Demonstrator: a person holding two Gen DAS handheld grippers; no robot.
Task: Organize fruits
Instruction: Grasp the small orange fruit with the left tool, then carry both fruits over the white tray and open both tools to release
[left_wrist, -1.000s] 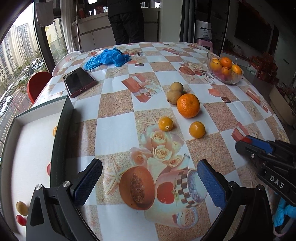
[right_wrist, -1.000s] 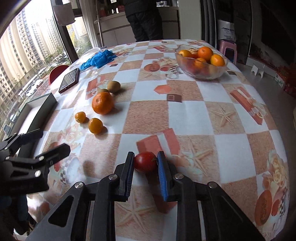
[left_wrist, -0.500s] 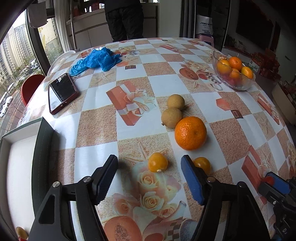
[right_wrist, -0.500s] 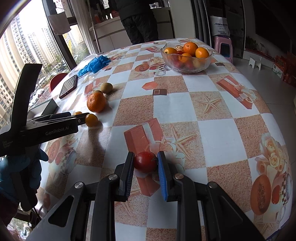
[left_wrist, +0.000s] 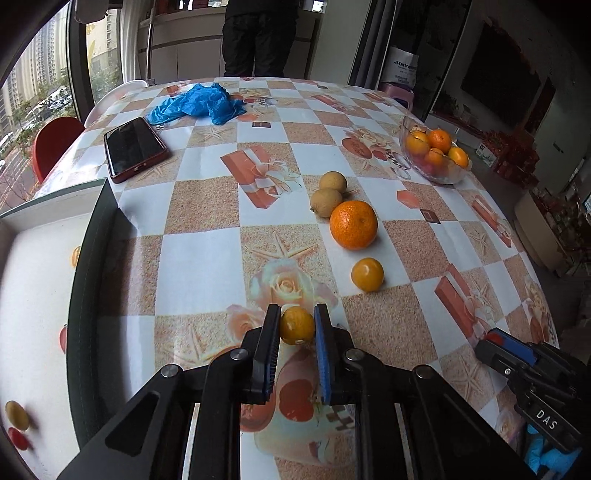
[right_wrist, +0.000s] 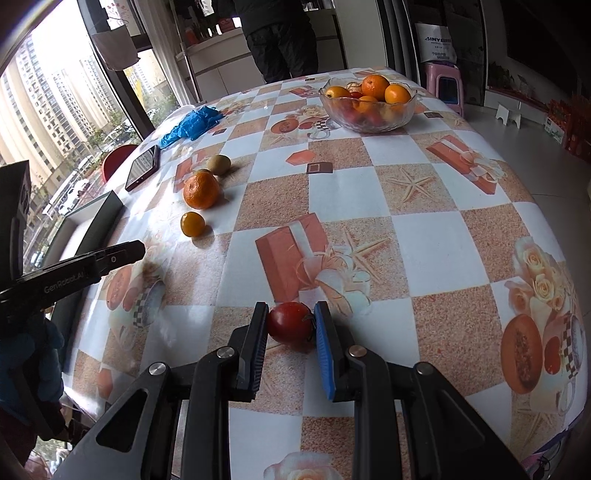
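My left gripper (left_wrist: 296, 314) has its jaws closing, and both pads press on a small orange fruit (left_wrist: 296, 325) on the tablecloth. Ahead of it lie another small orange fruit (left_wrist: 367, 274), a big orange (left_wrist: 353, 224) and two brown fruits (left_wrist: 325, 202). My right gripper (right_wrist: 291, 314) is shut on a red tomato (right_wrist: 290, 323) low over the table near its front edge. A glass bowl (right_wrist: 369, 122) of oranges stands at the far right. At the left, a white box (left_wrist: 37, 277) holds a few small fruits.
A phone (left_wrist: 133, 147) and crumpled blue gloves (left_wrist: 199, 103) lie at the far left of the table. A person (left_wrist: 258, 37) stands beyond the far edge. The box's dark lid wall (left_wrist: 92, 258) rises beside my left gripper. A red chair (left_wrist: 55, 144) stands by the window.
My left gripper went forward over the nearest small orange fruit and its jaws came together on it. My right gripper stayed shut on the tomato, shifting slightly.
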